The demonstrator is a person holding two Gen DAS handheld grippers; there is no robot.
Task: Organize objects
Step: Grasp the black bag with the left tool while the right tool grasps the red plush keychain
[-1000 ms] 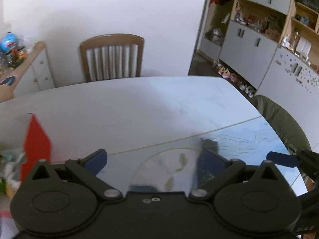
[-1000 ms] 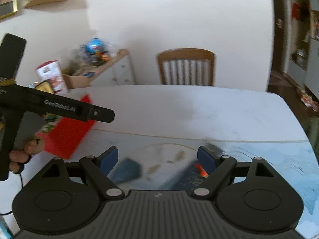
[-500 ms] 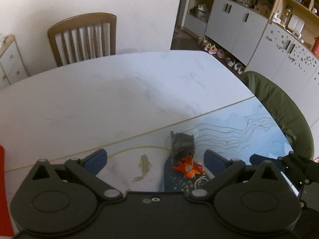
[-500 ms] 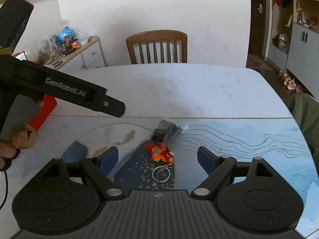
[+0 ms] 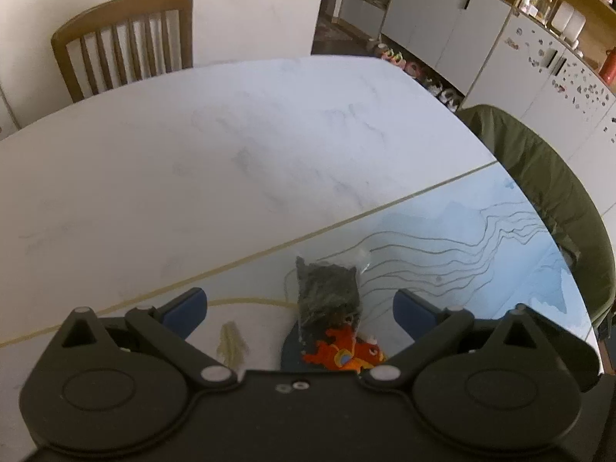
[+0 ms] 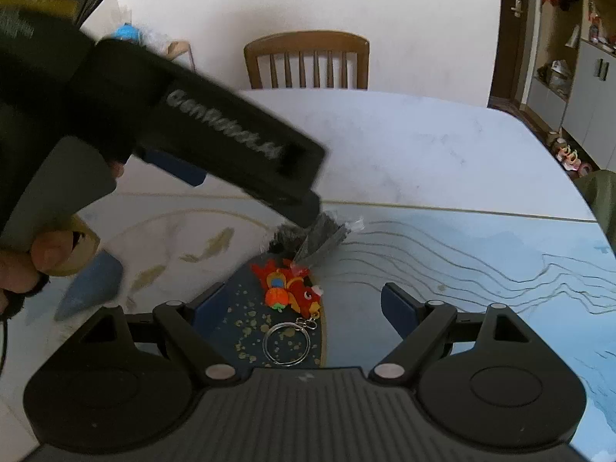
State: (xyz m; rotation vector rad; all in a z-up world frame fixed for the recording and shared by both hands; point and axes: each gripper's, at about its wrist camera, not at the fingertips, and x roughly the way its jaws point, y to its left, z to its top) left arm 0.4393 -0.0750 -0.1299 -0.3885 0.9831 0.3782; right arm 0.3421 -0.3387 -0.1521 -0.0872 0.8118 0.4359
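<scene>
Right wrist view, right tool point(image 6: 304, 304): fingers spread wide with nothing between the pads; one orange-red fish keychain point(image 6: 288, 288) lies just ahead of them, nearer the left finger.
Keychain ring point(image 6: 286, 344): one metal ring, low in the frame, joined to the fish by a small clasp.
Dark packet point(image 6: 321, 236): one clear bag of dark contents, just beyond the fish at frame centre, touching it.
Left tool point(image 6: 312, 208): reaches in from the upper left, tip at the packet; blurred, so contact cannot be told.
Writing: white lettering on the left tool's body, smeared, seems to read "GenRobot.AI".
Hand point(image 6: 27, 261): one, at the left edge, gripping the left tool's handle.
Left wrist view, left tool point(image 5: 300, 306): two blue pads well apart; the dark packet point(image 5: 327, 292) sits between them, untouched, with the fish point(image 5: 344, 352) below it.
Counter point(image 6: 404, 146): white marble-look top; printed mat point(image 6: 481, 254) with wavy lines and fish shapes covers the near part, under both objects.
Chairs: one wooden slatted chair point(image 6: 307, 59) at the far side; one green-covered chair point(image 5: 546, 192) at the right in the left wrist view.
</scene>
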